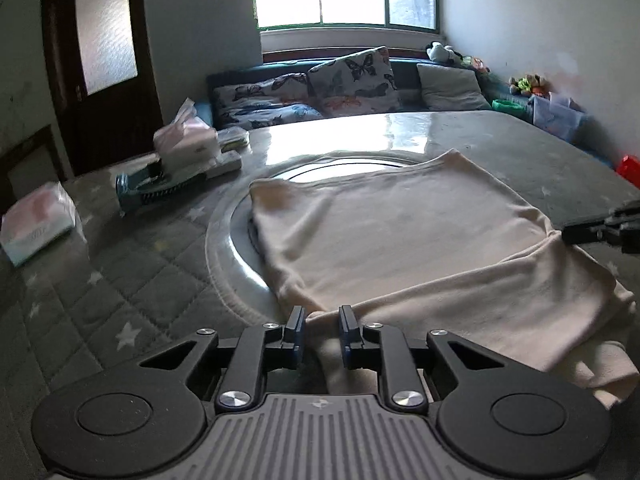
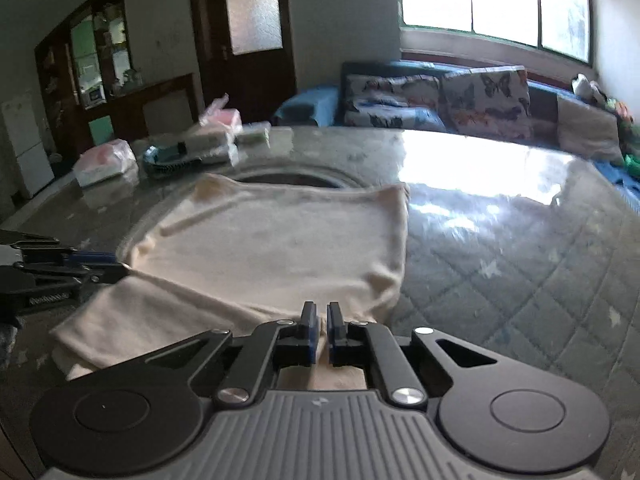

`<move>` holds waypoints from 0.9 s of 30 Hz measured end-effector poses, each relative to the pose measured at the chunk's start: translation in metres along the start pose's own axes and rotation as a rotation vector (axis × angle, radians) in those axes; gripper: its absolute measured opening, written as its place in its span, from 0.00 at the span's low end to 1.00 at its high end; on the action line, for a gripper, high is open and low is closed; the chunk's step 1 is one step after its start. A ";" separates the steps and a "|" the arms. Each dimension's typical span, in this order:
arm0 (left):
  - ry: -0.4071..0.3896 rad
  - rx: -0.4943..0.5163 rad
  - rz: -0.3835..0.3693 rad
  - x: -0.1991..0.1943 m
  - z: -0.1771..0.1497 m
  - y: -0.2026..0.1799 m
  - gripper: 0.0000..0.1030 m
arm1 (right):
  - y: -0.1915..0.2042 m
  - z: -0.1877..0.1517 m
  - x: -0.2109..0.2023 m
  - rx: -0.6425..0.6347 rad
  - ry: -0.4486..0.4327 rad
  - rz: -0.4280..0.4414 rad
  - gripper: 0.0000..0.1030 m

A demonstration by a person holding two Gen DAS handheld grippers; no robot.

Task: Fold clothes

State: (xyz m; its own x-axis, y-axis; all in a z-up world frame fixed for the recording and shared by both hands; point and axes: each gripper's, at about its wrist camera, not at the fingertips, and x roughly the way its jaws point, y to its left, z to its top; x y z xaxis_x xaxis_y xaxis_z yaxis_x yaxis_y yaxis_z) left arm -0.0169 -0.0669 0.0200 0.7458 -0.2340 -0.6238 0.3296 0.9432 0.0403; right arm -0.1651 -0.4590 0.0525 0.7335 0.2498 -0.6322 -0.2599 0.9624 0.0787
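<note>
Both grippers angle downward at the near hem of a cream garment [image 1: 400, 236] spread flat across the quilted table cover [image 1: 100, 280]: the left gripper [image 1: 322, 322] has jaws slightly apart astride a fabric fold, the right gripper [image 2: 321, 320] is pinched onto the hem.

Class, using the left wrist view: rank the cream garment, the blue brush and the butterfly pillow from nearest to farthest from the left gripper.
1. Cream garment, right at the left gripper fingertips.
2. Blue brush, to the left, mid-table.
3. Butterfly pillow, far back under the window.
</note>
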 end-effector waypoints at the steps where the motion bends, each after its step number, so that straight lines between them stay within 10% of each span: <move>1: -0.001 0.006 0.000 -0.001 0.000 0.001 0.19 | -0.001 -0.001 0.001 0.004 0.001 0.000 0.06; 27: -0.023 0.132 -0.073 -0.049 -0.013 -0.022 0.25 | 0.026 -0.011 -0.024 -0.190 0.011 0.093 0.25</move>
State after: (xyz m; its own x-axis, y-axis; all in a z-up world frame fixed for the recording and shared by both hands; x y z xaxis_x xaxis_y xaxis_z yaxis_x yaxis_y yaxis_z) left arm -0.0682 -0.0730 0.0392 0.7297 -0.3078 -0.6106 0.4559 0.8845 0.0989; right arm -0.1964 -0.4409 0.0610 0.6944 0.3344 -0.6371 -0.4404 0.8978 -0.0088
